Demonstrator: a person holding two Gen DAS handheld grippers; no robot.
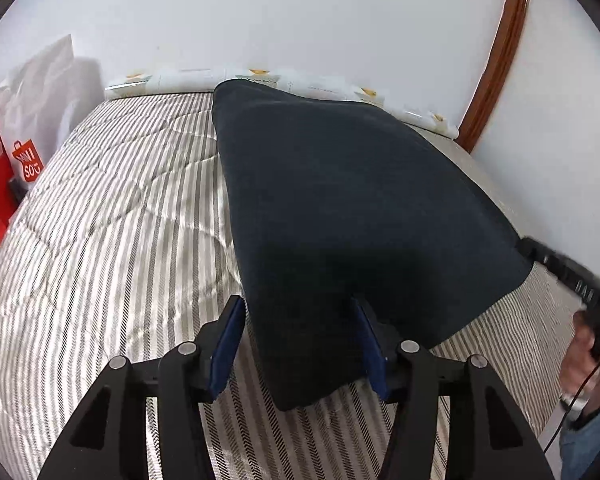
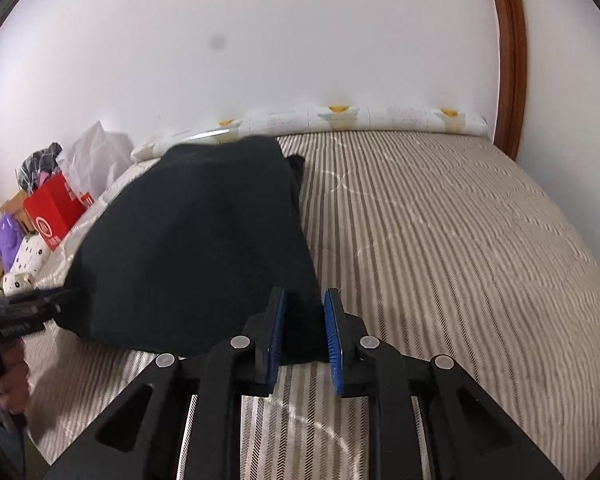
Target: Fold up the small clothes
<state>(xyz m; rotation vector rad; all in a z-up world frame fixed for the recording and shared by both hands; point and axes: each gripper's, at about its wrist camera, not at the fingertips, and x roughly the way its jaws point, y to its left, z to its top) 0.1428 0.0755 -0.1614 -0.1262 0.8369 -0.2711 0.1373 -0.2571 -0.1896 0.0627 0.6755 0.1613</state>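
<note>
Left gripper: jaws stand wide apart, a near corner of the dark garment lying loosely between them without being pinched. Right gripper: jaws stand narrowly apart about the garment's other near corner; whether the pads press it cannot be told. The garment lies spread on the striped bed, reaching toward the patterned pillow against the wall.

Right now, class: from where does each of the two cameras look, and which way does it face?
Left wrist: on the left gripper, angled down over the dark navy folded cloth on the grey-striped bedcover; right hand at the edge.
Right wrist: on the right gripper, same cloth; left hand at the edge.
Shared: cloth, bedcover, white wall.
</note>
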